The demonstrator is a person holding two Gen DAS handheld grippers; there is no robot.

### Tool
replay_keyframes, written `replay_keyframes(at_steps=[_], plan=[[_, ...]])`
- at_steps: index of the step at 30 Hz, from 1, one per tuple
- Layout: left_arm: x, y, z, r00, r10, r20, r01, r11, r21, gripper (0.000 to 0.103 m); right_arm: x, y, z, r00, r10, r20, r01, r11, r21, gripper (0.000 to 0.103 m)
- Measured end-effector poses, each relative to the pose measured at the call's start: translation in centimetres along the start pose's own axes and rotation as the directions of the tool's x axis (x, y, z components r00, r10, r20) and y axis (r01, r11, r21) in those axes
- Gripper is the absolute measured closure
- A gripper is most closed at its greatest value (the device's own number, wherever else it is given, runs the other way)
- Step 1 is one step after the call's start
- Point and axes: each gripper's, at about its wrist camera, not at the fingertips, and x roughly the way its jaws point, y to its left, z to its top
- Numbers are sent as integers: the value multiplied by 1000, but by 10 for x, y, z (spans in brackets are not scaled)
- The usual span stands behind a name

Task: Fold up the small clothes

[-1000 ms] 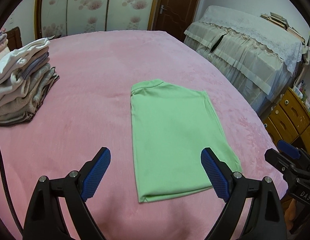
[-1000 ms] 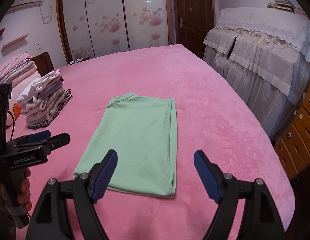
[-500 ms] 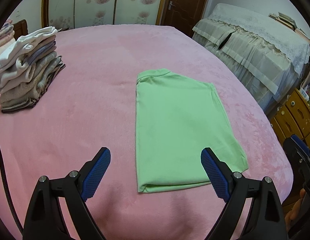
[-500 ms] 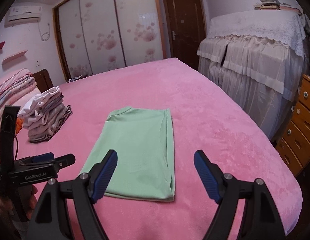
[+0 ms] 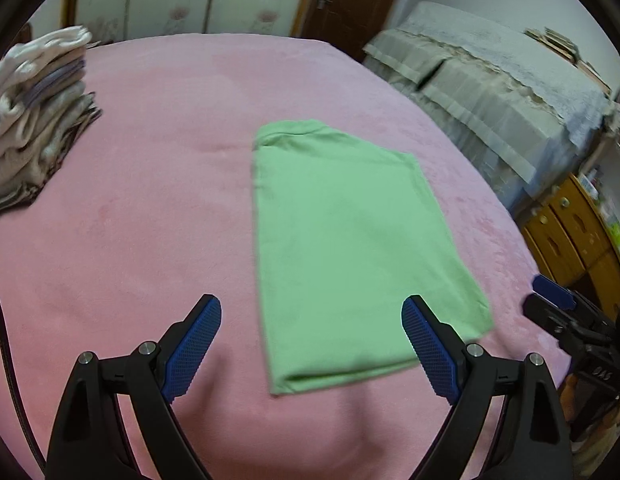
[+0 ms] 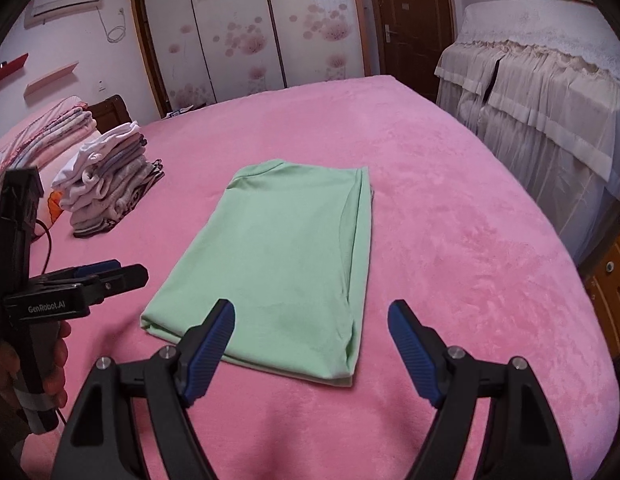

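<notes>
1. The green shirt [image 6: 286, 256] lies flat in the middle of the pink bed [image 6: 449, 240], folded to a long strip, w/ its near end just in front of both claws.
2. Left claw [image 5: 311, 344] is wide apart, w/ nothing in it. Right claw [image 6: 310, 344] is wide apart too, also w/ nothing in it.
3. Risk: a claw may pinch the bed cover along w/ the shirt, bc the cover is soft & fluffy.
4. Risk: grabbing only the top layer at the near end, so the strip opens up.
5. Risk: uneven lift makes a crooked fold.
6. The pile of folded clothes [image 6: 110, 188] sits far left, well apart, so prob. safe.
</notes>
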Motion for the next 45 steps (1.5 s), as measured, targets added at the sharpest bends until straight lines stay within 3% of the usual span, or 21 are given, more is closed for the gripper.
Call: replay_keyframes(at_steps=[8,12,21,27,32,43,45], plan=[[32,36,9,997,-48,-53,42,994,-101,12,31,-34,6,994,100,-53,-94,990,104,23],[53,45,19,986,-132,-102,116,983,-144,12,50,-54,15,983,162,-87,-144,974,177,23],[108,56,48,952,-230,-204,196,965,-174,12,116,-89,29,926,309,-218,-234,921,312,25],[134,63,64,923,-319,-214,272,936,-222,12,150,-96,36,890,386,-245,-287,889,356,41],[156,66,75,902,-378,-209,327,914,-241,18,175,-101,46,856,458,-239,-345,851,397,62],[191,51,98,858,-476,-196,436,874,-215,20,222,-93,72,801,559,-214,-439,791,426,65],[195,51,100,857,-480,-187,440,871,-218,38,226,-92,75,797,566,-209,-447,786,427,68]])
